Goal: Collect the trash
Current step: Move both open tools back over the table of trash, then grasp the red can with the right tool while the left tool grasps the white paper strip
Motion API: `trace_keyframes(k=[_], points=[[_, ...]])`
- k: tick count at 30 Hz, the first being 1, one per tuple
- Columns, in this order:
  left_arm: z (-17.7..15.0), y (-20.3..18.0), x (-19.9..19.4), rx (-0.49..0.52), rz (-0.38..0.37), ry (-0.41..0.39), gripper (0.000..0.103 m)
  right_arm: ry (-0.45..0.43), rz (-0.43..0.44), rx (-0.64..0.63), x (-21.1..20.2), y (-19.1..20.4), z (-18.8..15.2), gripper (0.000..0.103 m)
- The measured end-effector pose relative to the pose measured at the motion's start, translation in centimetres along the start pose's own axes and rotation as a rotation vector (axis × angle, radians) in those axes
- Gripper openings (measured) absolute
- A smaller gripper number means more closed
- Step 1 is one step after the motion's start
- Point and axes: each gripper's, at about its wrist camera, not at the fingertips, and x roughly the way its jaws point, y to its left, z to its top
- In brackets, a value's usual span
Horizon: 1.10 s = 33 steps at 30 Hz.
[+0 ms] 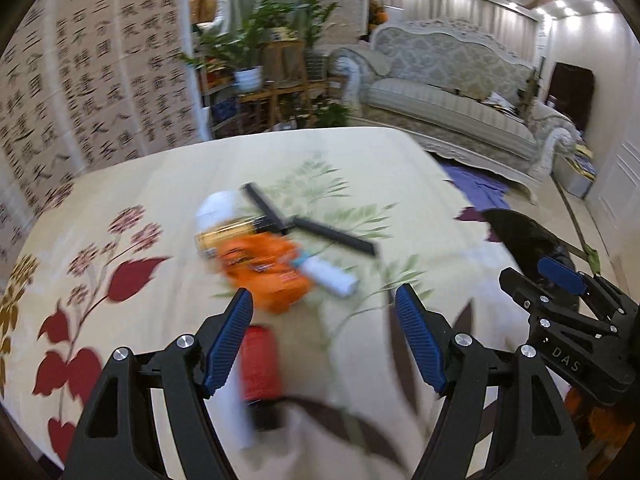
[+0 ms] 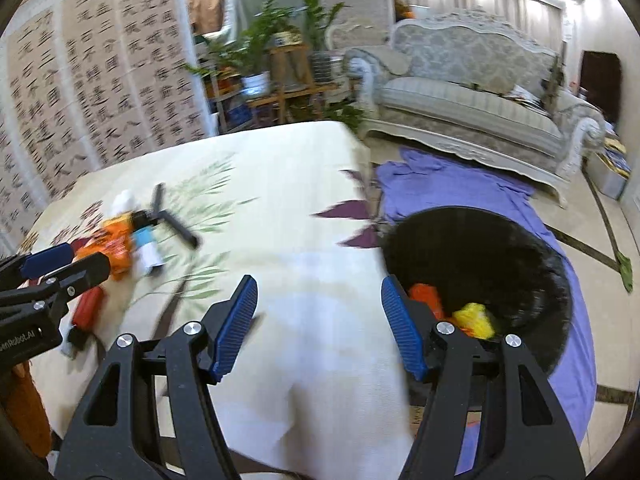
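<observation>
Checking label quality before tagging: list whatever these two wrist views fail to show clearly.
- Trash pile, left wrist view: motion blur smears the orange packet's print.
- Red item, left wrist view: blurred, partly behind the left gripper finger; its kind is unclear.
- Black bin, right wrist view: the right gripper finger covers part of its contents.
- Bin, left wrist view: mostly hidden by the other gripper.

The letters "DAS" stand in white on the black body of the right gripper (image 1: 560, 280), seen from the left wrist, to the right of the left tool's fingers. On the black body of the left gripper (image 2: 66, 258), seen from the right wrist at the far left, part of a word reads "nRobot.AI". Far ahead and to the left stands a folding screen (image 1: 100, 80) covered in rows of big black Chinese writing, too blurred to read. The orange wrapper (image 1: 264, 272) has print, but it is too smeared to read.
</observation>
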Motion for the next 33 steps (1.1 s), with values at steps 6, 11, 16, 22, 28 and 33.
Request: trace_keyframes(k=[6, 11, 16, 22, 28, 33], points=[[-1.7, 4.8, -1.3, -0.066, 0.072, -0.004, 0.072, 0.022, 0.073, -0.084, 0.3, 4.9, -0.6, 0.063], [-3.1, 8.3, -1.6, -0.111, 0.133, 0.004, 0.072, 0.038, 0.121, -0.142, 0.6, 8.6, -0.9, 0.063], [-4.3, 11.4, -1.6, -0.163, 0.175, 0.022, 0.072, 0.055, 0.158, -0.192, 0.9, 11.8, -1.1, 0.063], [-5.4, 13.8, -1.7, -0.21, 0.199, 0.036, 0.072, 0.076, 0.197, -0.252, 1.3, 15.4, -1.4, 0.063], [-5.9, 14.6, -1.6, -0.224, 0.195, 0.041, 0.072, 0.103, 0.208, -0.298, 2.1, 17.7, -2.0, 0.06], [-6.0, 14.3, -1.3, -0.219, 0.178, 0.05, 0.072, 0.14, 0.208, -0.303, 2.9, 18.1, -2.0, 0.043]])
